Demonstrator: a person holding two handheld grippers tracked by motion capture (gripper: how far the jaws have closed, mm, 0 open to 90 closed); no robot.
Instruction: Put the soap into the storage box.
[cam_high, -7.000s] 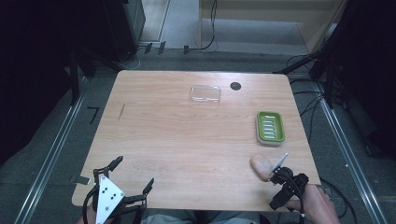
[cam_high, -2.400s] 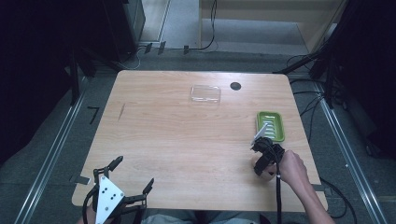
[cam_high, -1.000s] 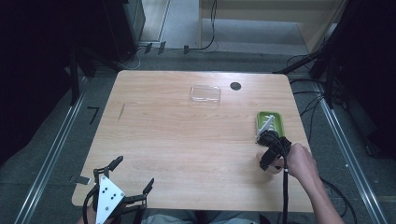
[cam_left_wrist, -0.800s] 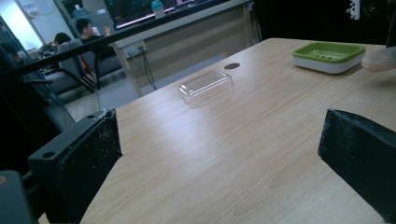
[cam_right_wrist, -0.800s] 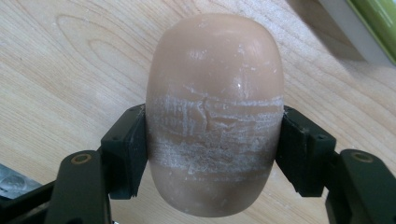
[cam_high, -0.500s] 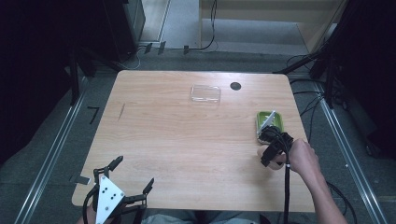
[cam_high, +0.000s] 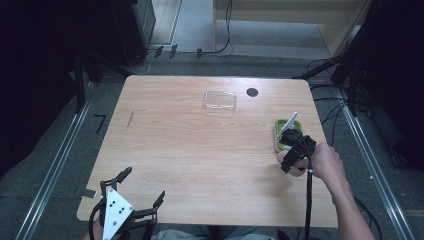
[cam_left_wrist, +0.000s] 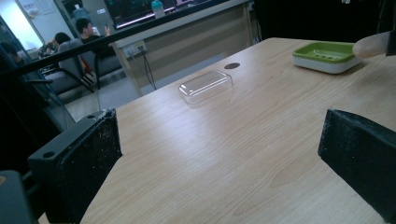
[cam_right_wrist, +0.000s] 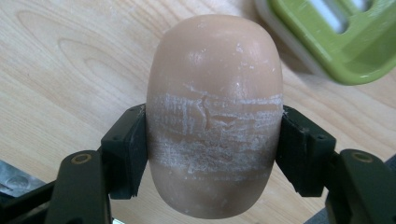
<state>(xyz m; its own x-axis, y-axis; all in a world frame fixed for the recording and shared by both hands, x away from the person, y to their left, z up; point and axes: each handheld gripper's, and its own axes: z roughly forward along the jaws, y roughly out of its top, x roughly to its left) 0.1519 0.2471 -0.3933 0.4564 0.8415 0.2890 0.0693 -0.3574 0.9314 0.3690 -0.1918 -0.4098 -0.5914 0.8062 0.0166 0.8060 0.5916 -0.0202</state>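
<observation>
A peach-coloured soap bar (cam_right_wrist: 214, 93) with scuffed white marks across its middle sits between the jaws of my right gripper (cam_right_wrist: 215, 154), which is shut on it. In the high view the right gripper (cam_high: 294, 154) hovers at the near end of a green soap dish (cam_high: 281, 136) on the table's right side. The soap bar (cam_high: 286, 161) hangs just in front of the dish. The soap dish (cam_right_wrist: 345, 42) lies up and to the right of the soap in the right gripper view. My left gripper (cam_high: 144, 183) rests open at the front left, holding nothing.
A clear plastic lid (cam_high: 220, 100) lies at the back middle of the wooden table (cam_high: 200, 150), with a dark round hole (cam_high: 252, 92) beside it. In the left gripper view the lid (cam_left_wrist: 205, 85) and dish (cam_left_wrist: 327, 53) lie far ahead.
My right gripper has carried the soap bar from the front right edge forward to the near end of the green dish. The left gripper has not moved.
</observation>
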